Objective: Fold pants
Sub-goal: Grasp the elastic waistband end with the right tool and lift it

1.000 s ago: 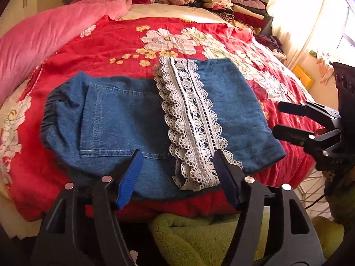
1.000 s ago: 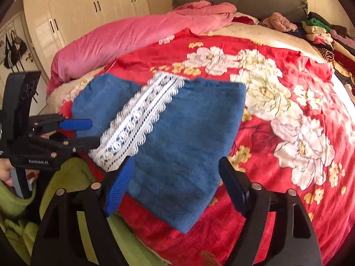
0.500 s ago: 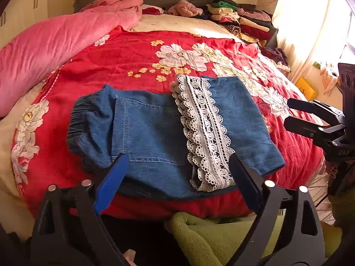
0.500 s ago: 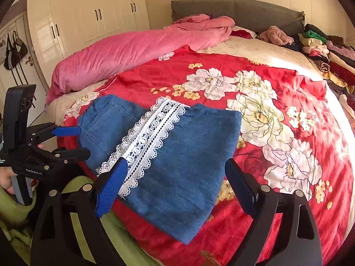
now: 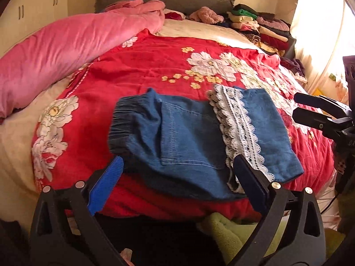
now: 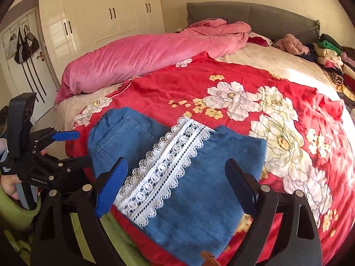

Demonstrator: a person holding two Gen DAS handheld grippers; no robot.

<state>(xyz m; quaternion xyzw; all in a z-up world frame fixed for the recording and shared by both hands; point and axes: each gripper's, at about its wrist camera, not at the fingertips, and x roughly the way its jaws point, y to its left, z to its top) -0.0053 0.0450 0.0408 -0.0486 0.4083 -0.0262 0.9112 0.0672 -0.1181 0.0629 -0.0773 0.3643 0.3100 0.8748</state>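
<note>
1. The denim pants [image 5: 190, 141] lie folded on the red flowered blanket [image 5: 142, 71], near the edge of the bed that is closest to the cameras
2. The stretchy waistband [image 5: 121, 124] sits on the left end of the fold, and a back pocket [image 5: 188, 137] faces up next to it
3. A white lace strip [image 5: 237, 130] runs across the top of the pants, from the far side to the near side
4. The part of the pants to the right of the lace is plain blue and lies flat
5. The left gripper [image 5: 177, 181] is wide open and holds nothing; it sits just in front of the near edge of the pants
6. One blue pad [image 5: 106, 187] of it is by the waistband side, and the other finger is by the near end of the lace
7. The right gripper [image 6: 177, 186] is wide open too and holds nothing
8. It sits over the near corner of the pants, with the lace between its two fingers in its own view
9. In the left view the right gripper sits off to the right of the pants, not touching them
10. A long pink quilt [image 6: 142, 62] lies along the left side of the bed, well away from the pants
11. A pile of folded clothes [image 5: 257, 26] sits at the far right by the gray headboard [image 6: 266, 20]
12. A cream wardrobe [image 6: 106, 15] stands behind the bed
</note>
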